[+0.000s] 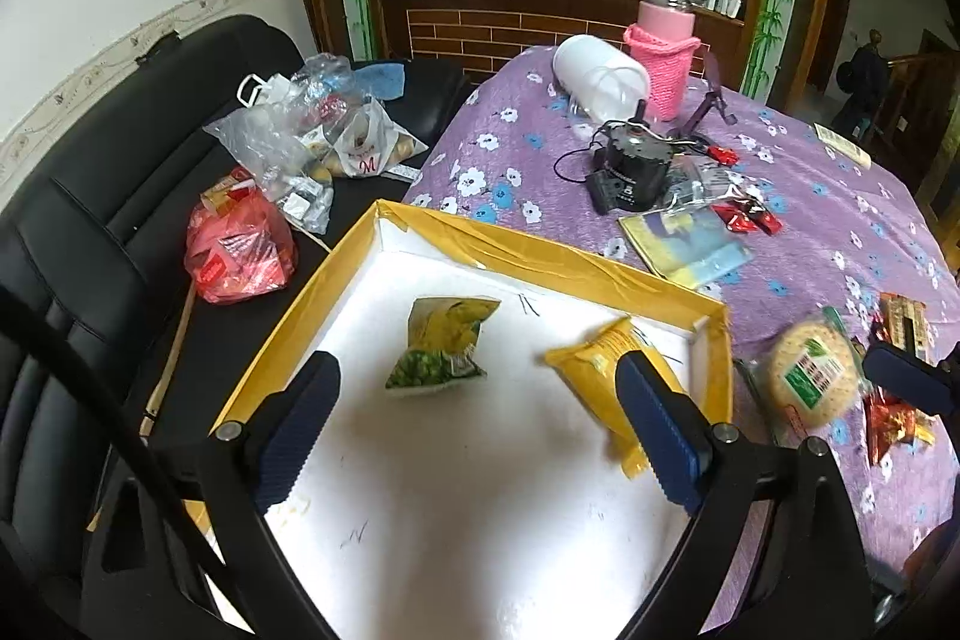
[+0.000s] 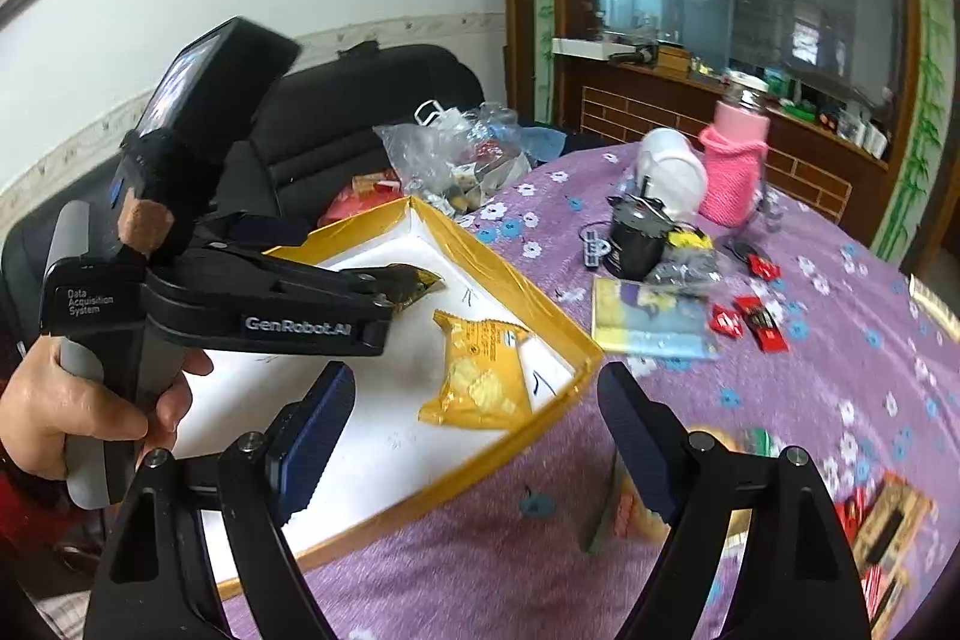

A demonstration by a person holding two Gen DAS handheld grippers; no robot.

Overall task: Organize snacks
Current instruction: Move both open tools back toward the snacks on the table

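A: Hovering over the box (image 1: pixel 543 250), left hand-held gripper (image 1: pixel 474 430) has its jaws spread wide, nothing between the pads. Green packet (image 1: pixel 441 343) sits on the white floor just ahead of it, not touched.

B: Right one?

A: Right hand-held gripper (image 2: pixel 474 448) is also spread, empty, above the desk (image 2: pixel 810 292) at the box's near rim. In its view the left unit is seen side-on, held by a hand (image 2: pixel 90 400), tip over the box.

B: So both snacks are down.

A: Looks like it. Yellow packet (image 1: pixel 606 358) lies flat by the right wall, green one toward the middle. Apart, not stacked. My read: both just set down, jaws wide so nothing snags.

B: Box details?

A: Shallow, white inside, yellow tape round the rim. Holds those two packets only, plus some pen marks. It overhangs the desk toward the black sofa (image 1: pixel 120 148).

B: What's left outside?

A: Round cracker pack with a green label (image 1: pixel 813 376) on the purple cloth just right of the box, blurred. Small red wrapped sweets (image 1: pixel 747 217) further back, more wrappers at the right edge. Likely the cracker pack goes next; it's nearest the right gripper.

B: Other containers?

A: Clear bags (image 1: pixel 312 142) and a red bag (image 1: pixel 240 250) on the sofa, contents jumbled, can't identify. White tub (image 1: pixel 600 79) on its side, pink-sleeved jar (image 1: pixel 663 52) upright behind it.
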